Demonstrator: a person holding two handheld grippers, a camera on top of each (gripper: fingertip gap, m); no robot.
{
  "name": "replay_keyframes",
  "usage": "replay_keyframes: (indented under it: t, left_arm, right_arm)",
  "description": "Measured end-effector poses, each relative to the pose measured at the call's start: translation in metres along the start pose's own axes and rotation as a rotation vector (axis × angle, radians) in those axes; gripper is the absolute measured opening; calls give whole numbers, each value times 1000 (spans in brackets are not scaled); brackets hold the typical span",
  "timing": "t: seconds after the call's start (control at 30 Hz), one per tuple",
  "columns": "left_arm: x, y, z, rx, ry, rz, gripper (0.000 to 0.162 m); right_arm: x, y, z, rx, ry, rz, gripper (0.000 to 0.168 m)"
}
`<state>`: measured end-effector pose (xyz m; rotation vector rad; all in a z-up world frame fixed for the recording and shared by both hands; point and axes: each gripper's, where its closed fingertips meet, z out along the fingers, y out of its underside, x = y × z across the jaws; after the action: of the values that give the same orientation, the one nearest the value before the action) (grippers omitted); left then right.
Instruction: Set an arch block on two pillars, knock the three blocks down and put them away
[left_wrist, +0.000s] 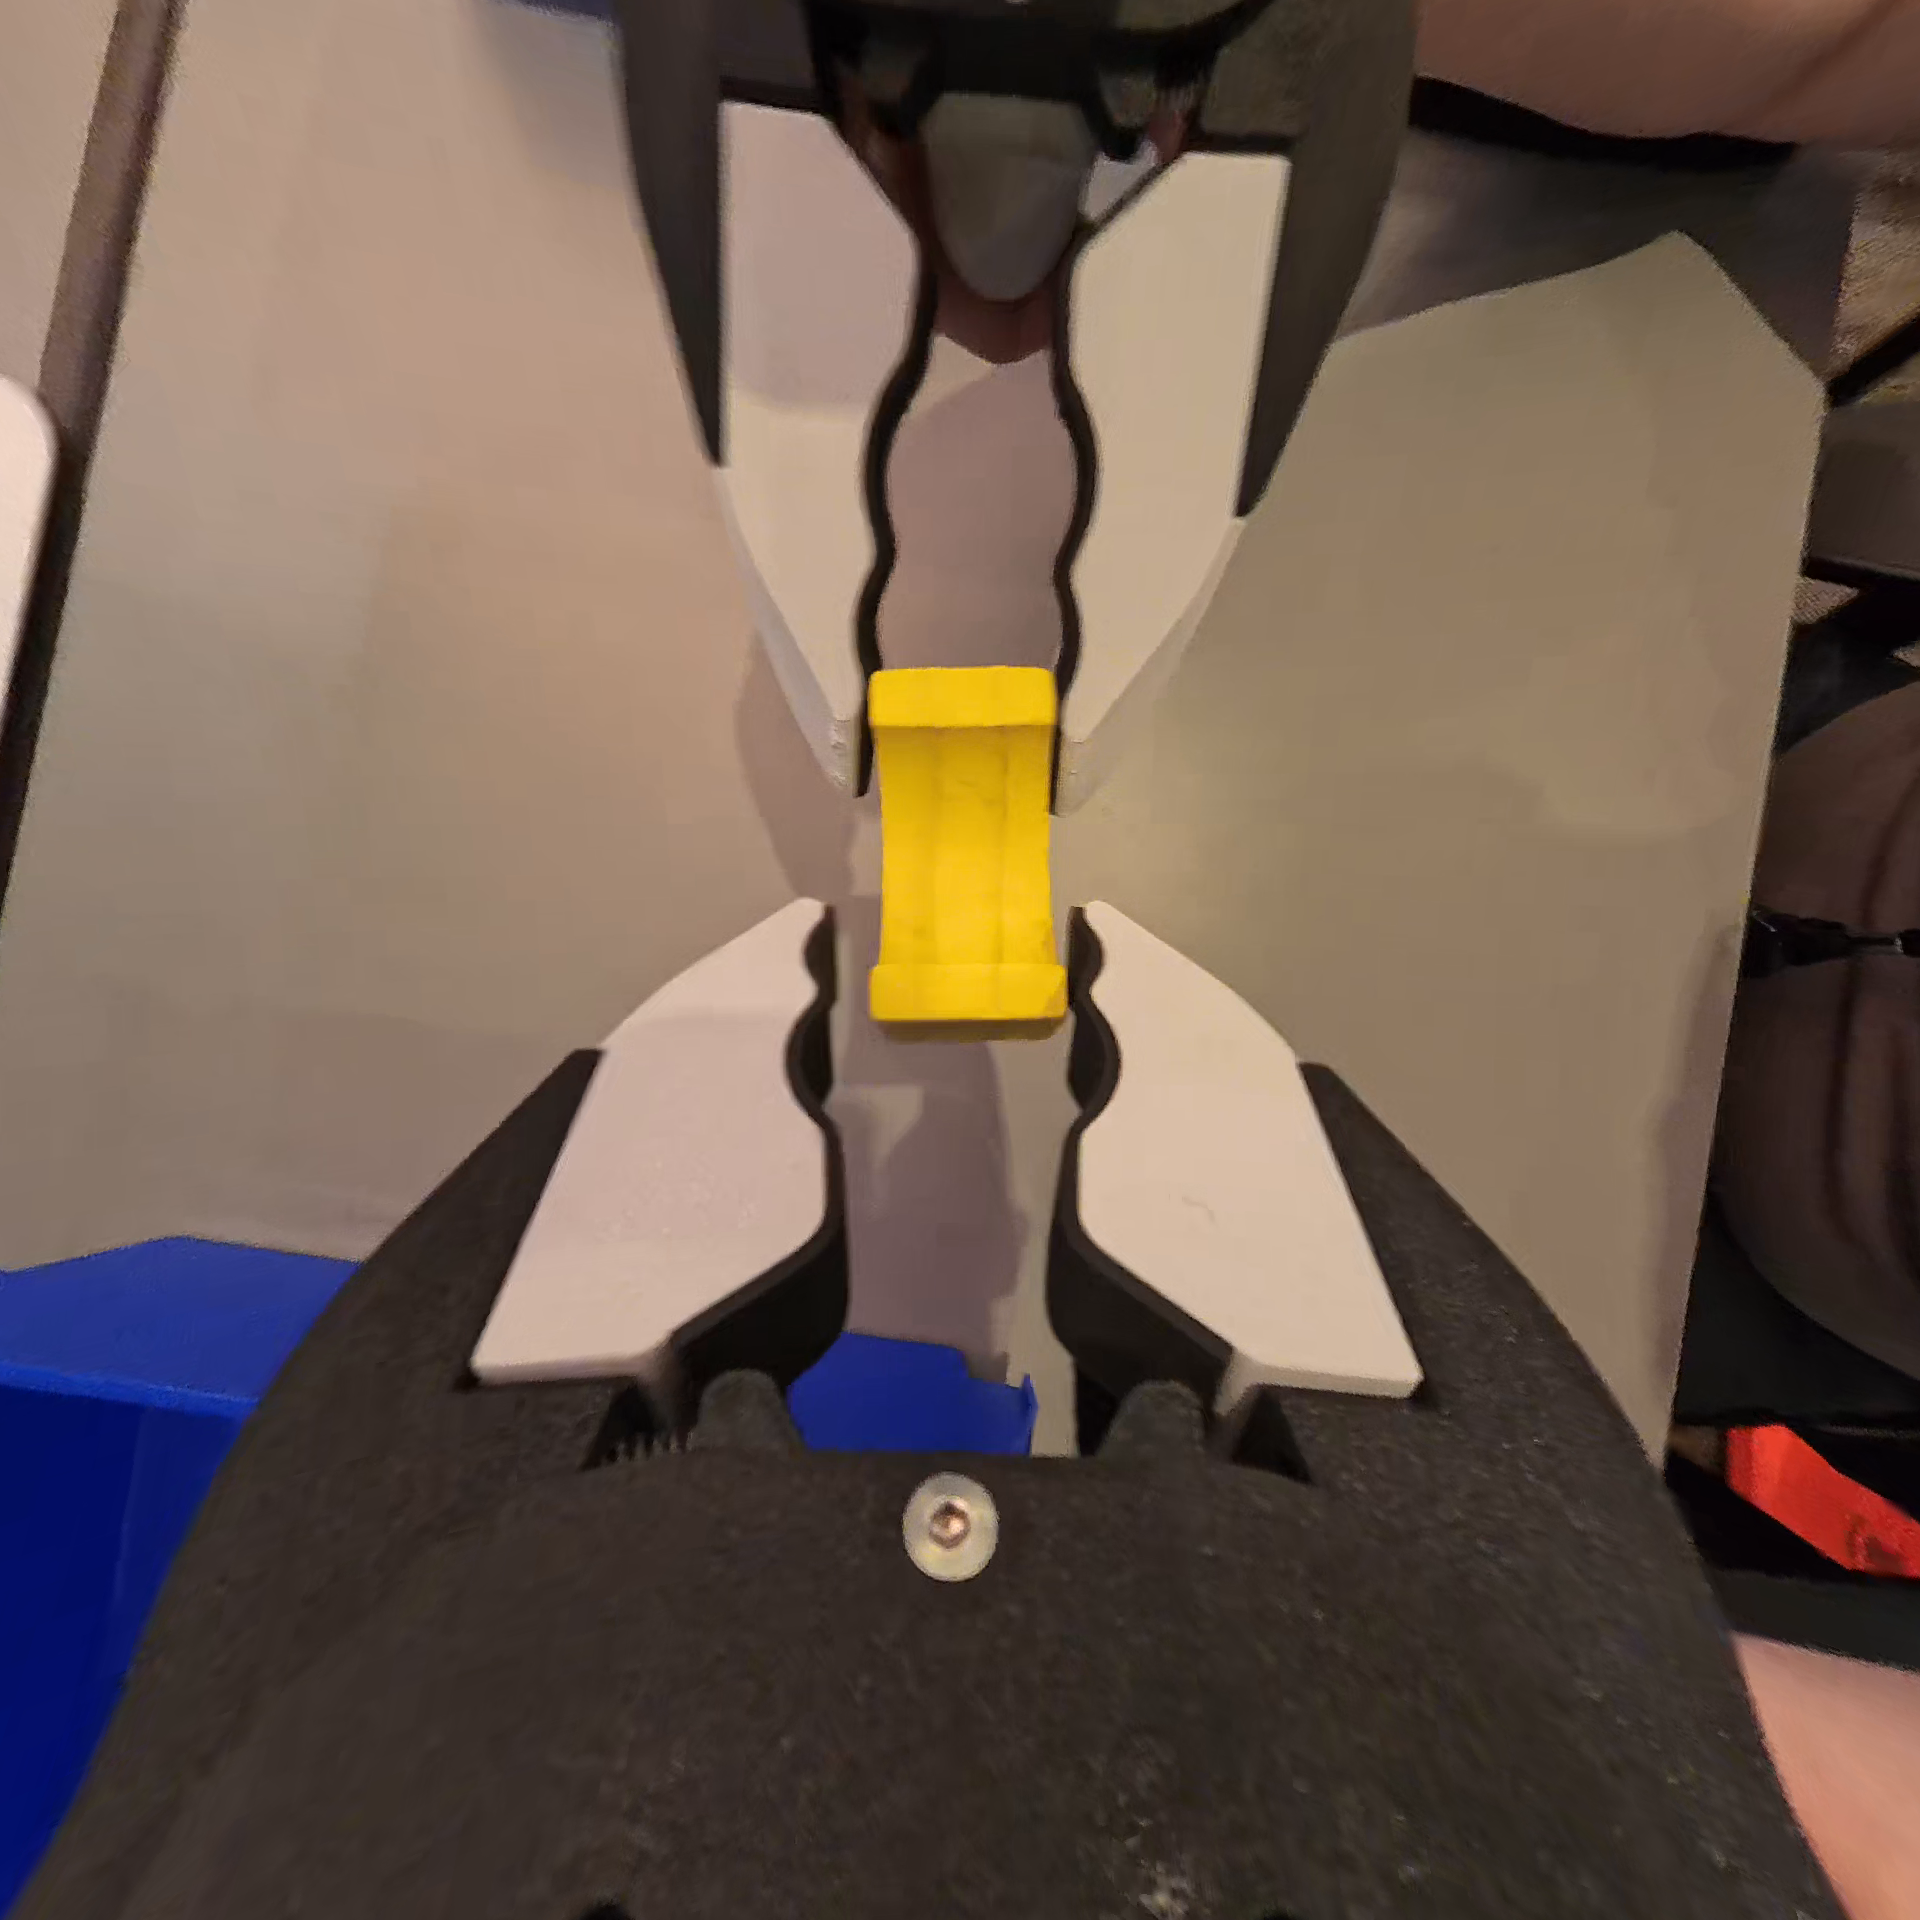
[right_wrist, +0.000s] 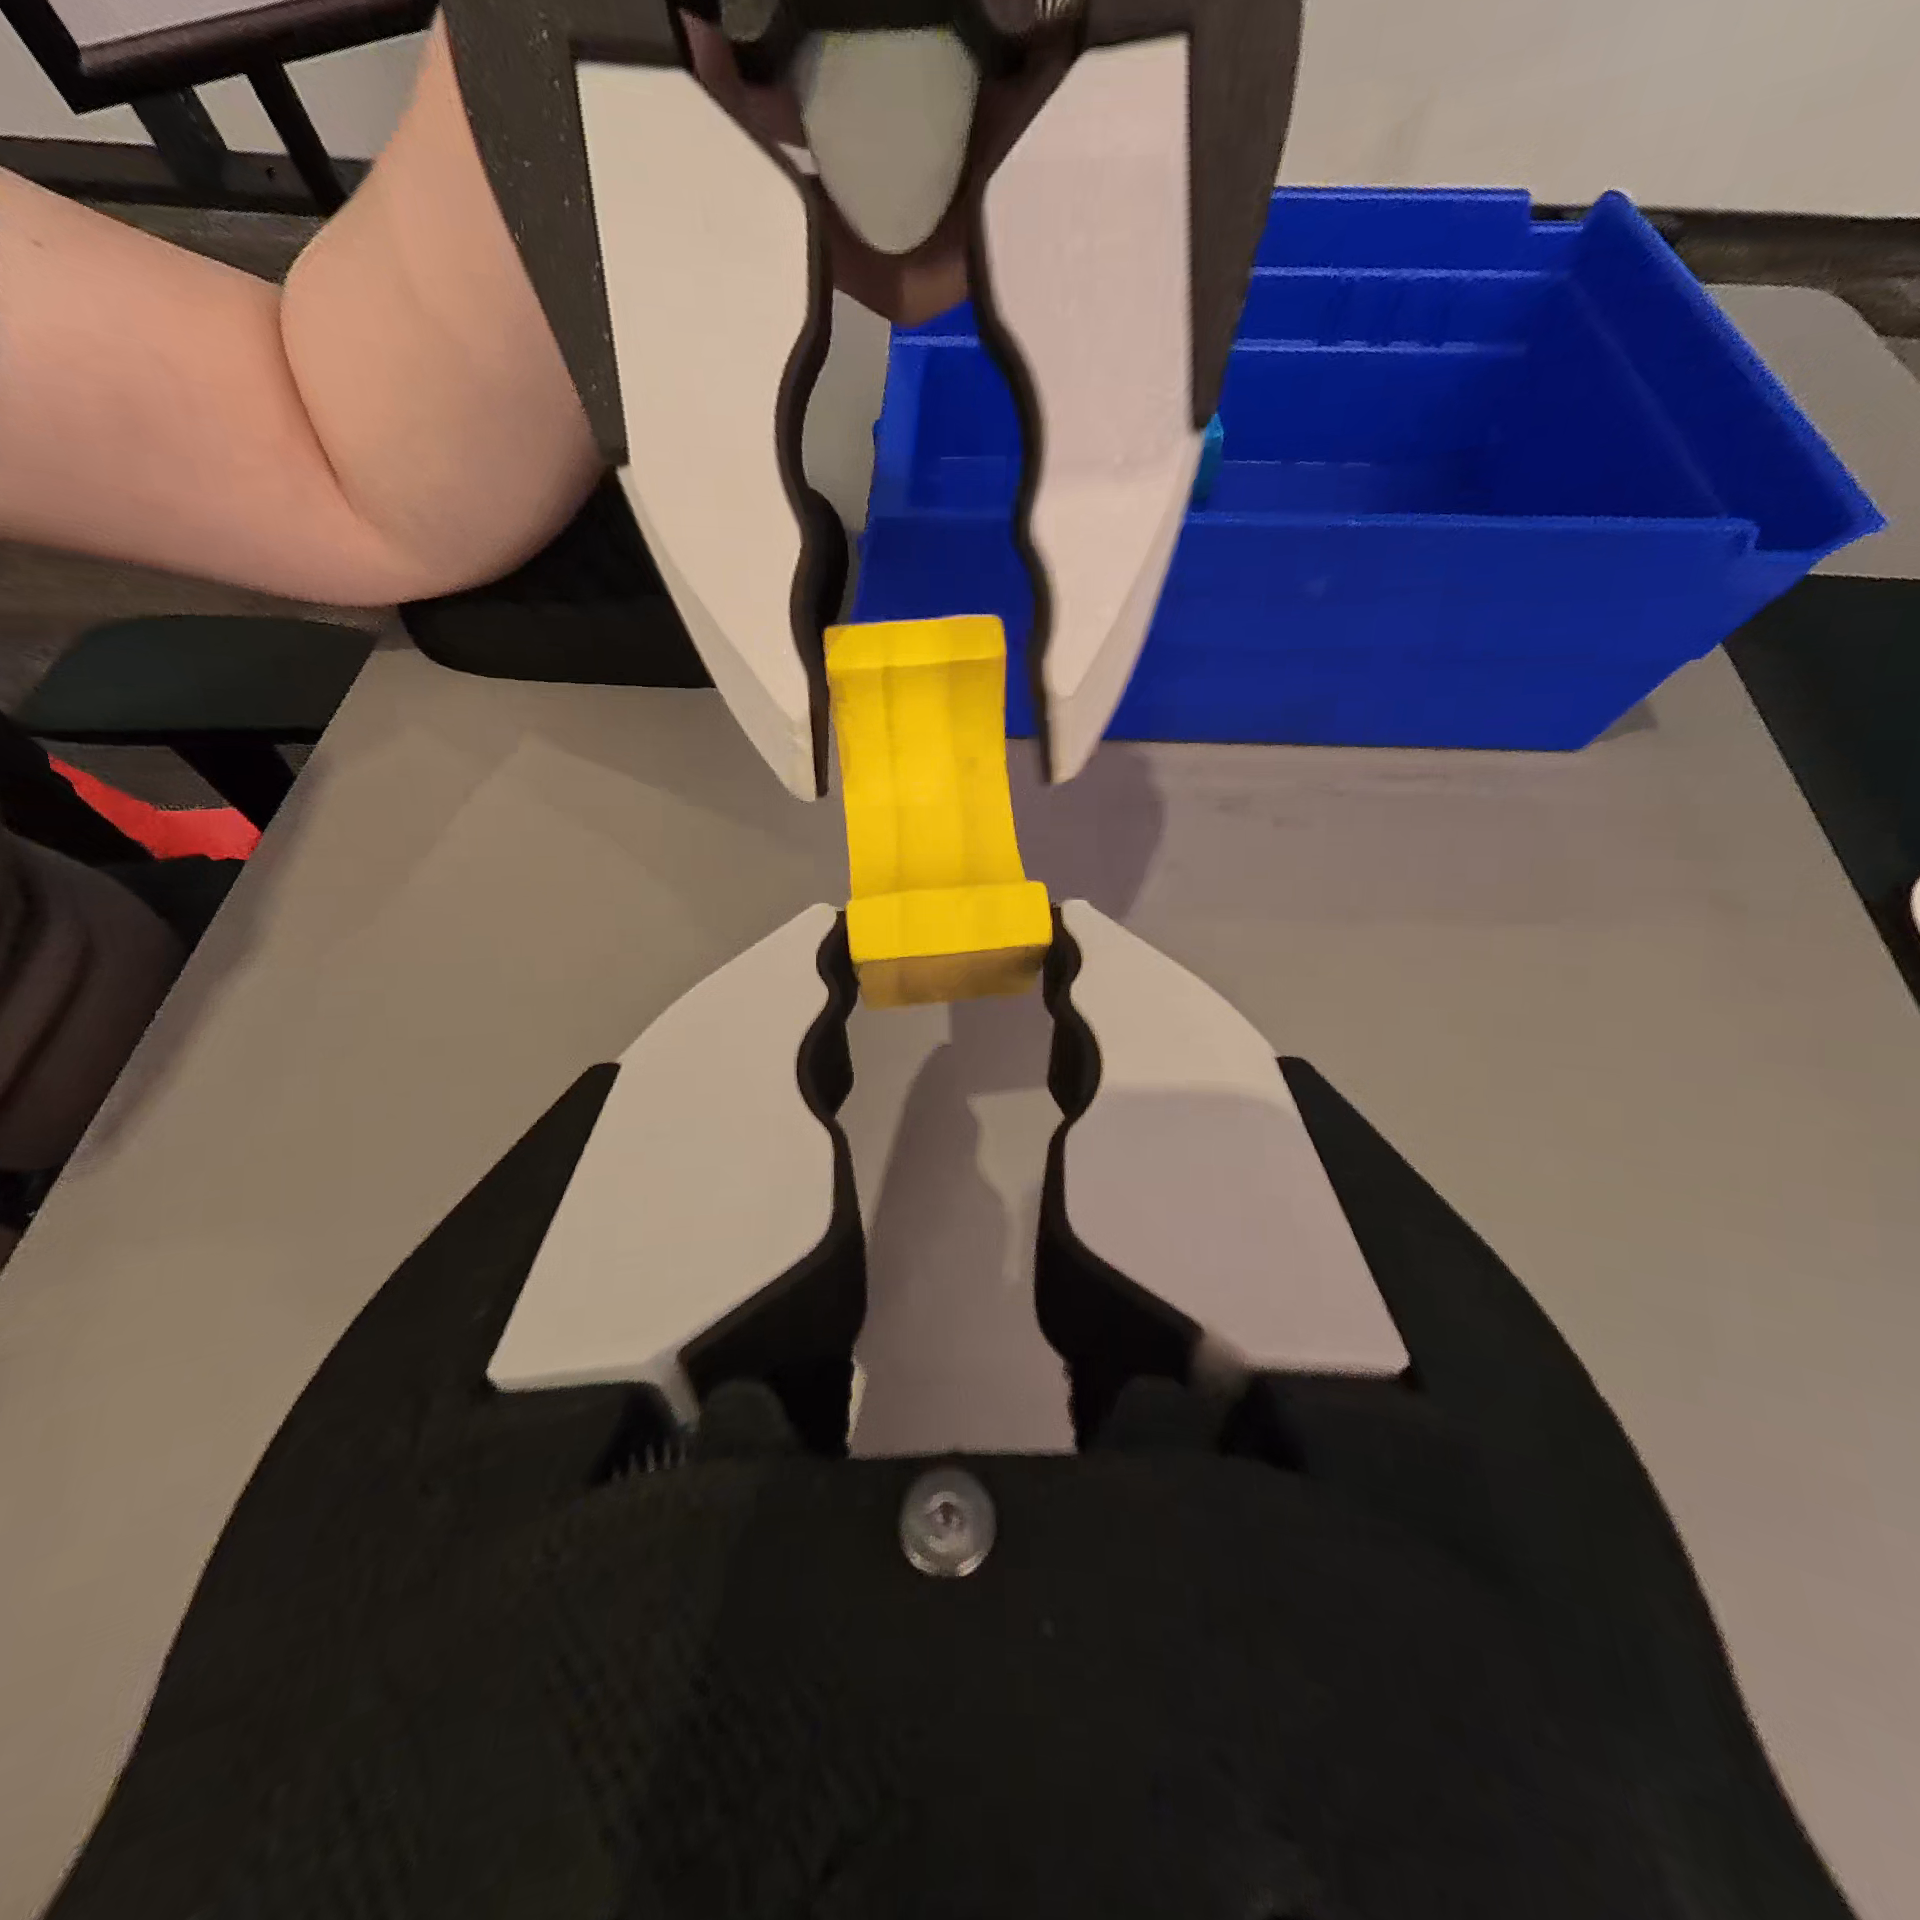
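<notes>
A yellow arch block (left_wrist: 961, 862) hangs above the grey table (left_wrist: 364, 831), between my two grippers, which face each other. In the right wrist view my right gripper (right_wrist: 948, 914) is shut on the near end of the block (right_wrist: 925, 769). It also shows at the top of the left wrist view (left_wrist: 961, 769), clamped on the far end. My left gripper (left_wrist: 956, 920) straddles the other end. One finger touches the block and a narrow gap shows at the other, so it is slightly open. It also shows in the right wrist view (right_wrist: 930, 779). No pillars are in view.
A blue bin (right_wrist: 1455, 520) stands on the table behind my left gripper, with a small light-blue piece (right_wrist: 1210, 457) at its edge. The bin's corner also shows in the left wrist view (left_wrist: 156, 1403). A person's arm (right_wrist: 312, 416) is at the left. A red object (right_wrist: 156, 821) lies beyond the table edge. The grippers are tip to tip, or close to it.
</notes>
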<state>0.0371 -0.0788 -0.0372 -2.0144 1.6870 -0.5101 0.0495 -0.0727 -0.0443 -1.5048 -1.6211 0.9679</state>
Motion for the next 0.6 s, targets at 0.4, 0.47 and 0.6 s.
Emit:
replay_keyframes:
  t: [0.4,0.47,0.6]
  left_arm:
    - [-98,133,-100,-118,-410,-556,60]
    - [-105,152,-105,-136,-432,-633,60]
    - [-108,175,-102,-195,-412,-719,60]
  right_arm:
    - [135,105,-12,-198,578,362,36]
    - [143,116,-13,-238,603,370,36]
    - [146,128,-8,-274,601,386,36]
